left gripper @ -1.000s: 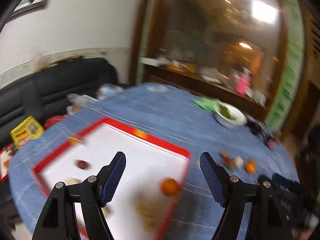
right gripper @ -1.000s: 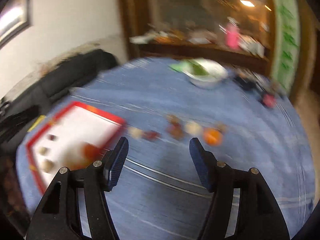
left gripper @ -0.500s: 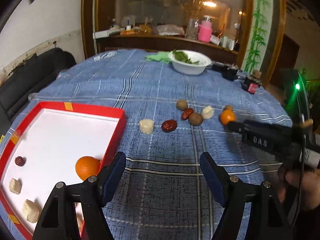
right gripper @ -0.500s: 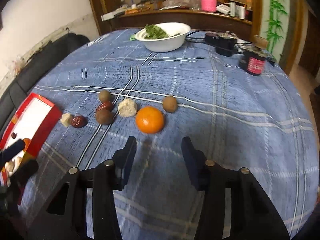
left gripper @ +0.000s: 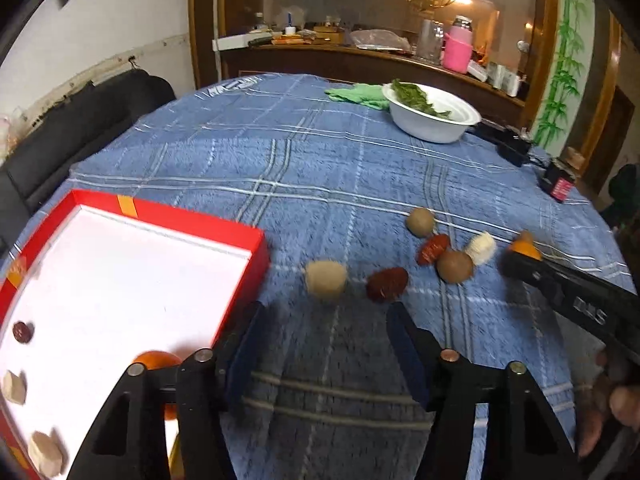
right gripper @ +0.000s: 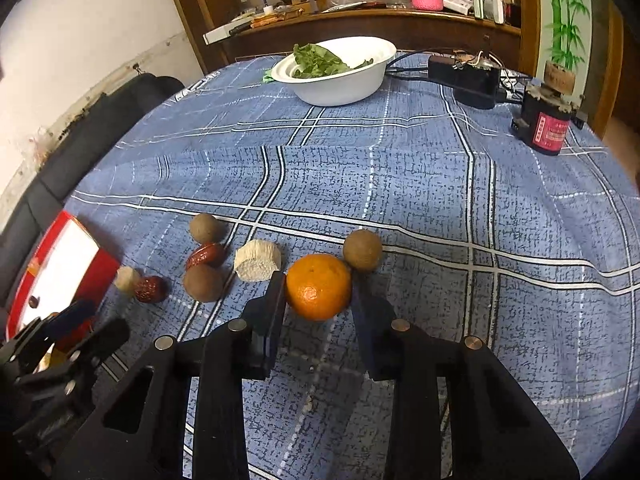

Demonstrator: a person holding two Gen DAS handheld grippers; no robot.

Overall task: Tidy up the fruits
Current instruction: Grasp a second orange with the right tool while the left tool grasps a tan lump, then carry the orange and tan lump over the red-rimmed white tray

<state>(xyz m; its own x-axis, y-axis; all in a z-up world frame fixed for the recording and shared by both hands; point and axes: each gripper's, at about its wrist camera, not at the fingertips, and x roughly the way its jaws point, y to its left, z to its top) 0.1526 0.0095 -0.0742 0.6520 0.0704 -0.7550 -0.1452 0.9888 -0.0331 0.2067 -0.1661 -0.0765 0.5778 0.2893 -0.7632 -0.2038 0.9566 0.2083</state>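
Observation:
Loose fruits lie in a row on the blue checked tablecloth point(right gripper: 440, 208). My right gripper point(right gripper: 318, 298) is open, its fingers on either side of an orange point(right gripper: 319, 286), apart from it or barely touching. A brown round fruit point(right gripper: 362, 249) sits just behind the orange, a pale chunk point(right gripper: 258, 259) to its left. My left gripper point(left gripper: 324, 344) is open and empty, just short of a pale chunk point(left gripper: 326, 279) and a red date point(left gripper: 387, 283). The red tray point(left gripper: 192, 218) at left holds an orange point(left gripper: 156, 360), a date and pale chunks.
A white bowl of greens point(right gripper: 340, 72) stands at the table's far side, with a black box point(right gripper: 466, 78) and a small dark jar point(right gripper: 546, 120) to its right. A black sofa point(left gripper: 76, 128) lies beyond the table's left edge.
Both grippers swung from the tray toward the loose fruit row. The right gripper advanced until its fingers flank the orange. The left gripper came closer to the pale chunk and date.

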